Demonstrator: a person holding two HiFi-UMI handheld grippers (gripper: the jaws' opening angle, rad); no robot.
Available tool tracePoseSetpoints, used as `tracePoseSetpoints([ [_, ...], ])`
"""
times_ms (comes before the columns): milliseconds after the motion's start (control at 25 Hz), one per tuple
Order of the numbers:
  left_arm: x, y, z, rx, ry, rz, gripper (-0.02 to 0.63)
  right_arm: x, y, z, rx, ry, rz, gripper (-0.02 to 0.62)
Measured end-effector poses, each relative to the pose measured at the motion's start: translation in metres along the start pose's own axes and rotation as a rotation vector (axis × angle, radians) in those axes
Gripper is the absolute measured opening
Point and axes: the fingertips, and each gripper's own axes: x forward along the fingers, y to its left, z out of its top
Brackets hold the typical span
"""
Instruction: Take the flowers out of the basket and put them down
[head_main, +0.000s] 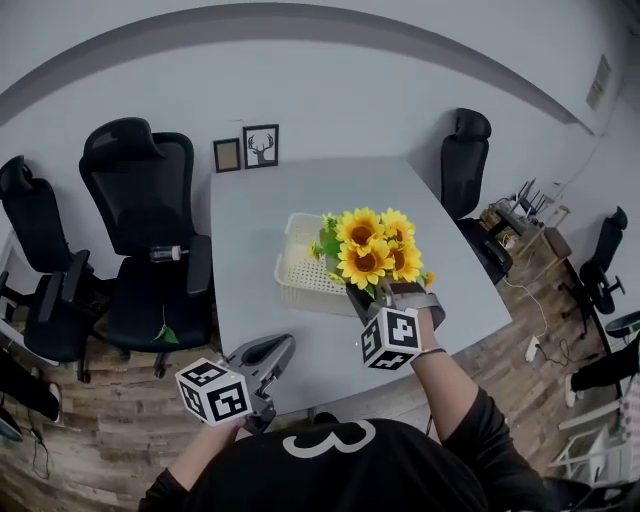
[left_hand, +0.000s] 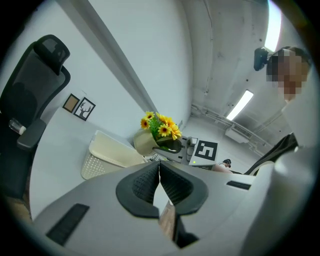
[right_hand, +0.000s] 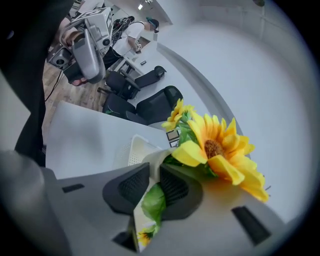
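A bunch of yellow sunflowers (head_main: 373, 246) in a printed paper wrap is lifted above the right end of the white plastic basket (head_main: 300, 262) on the grey table (head_main: 250, 210). My right gripper (head_main: 398, 292) is shut on the wrap; in the right gripper view the wrap (right_hand: 151, 200) is pinched between the jaws and the sunflowers (right_hand: 220, 150) fill the right side. My left gripper (head_main: 268, 355) hangs shut and holds nothing at the table's near edge, left of the right one. In the left gripper view the sunflowers (left_hand: 161, 126) rise beyond the basket (left_hand: 107, 152).
Two small picture frames (head_main: 247, 150) stand at the table's far edge. Black office chairs (head_main: 140, 215) line the left side and another chair (head_main: 465, 160) stands at the far right. A side table with clutter (head_main: 520, 215) sits to the right on the wooden floor.
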Motion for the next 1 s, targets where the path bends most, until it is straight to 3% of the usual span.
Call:
tracePoseSetpoints([
  [520,0.054,-0.058,-0.034,0.023,0.135,-0.193,0.014,-0.086,0.014,-0.083,0.112,0.200,-0.077,0.072],
  [800,0.080,-0.048,-0.036,0.017,0.189,-0.288,0.014,-0.089,0.016,-0.111,0.167,0.311,-0.103,0.072],
  [1000,0.113,-0.095,-0.057,0.035,0.224,-0.331,0.014,-0.137,0.022,-0.160,0.209,0.362,-0.125,0.072],
])
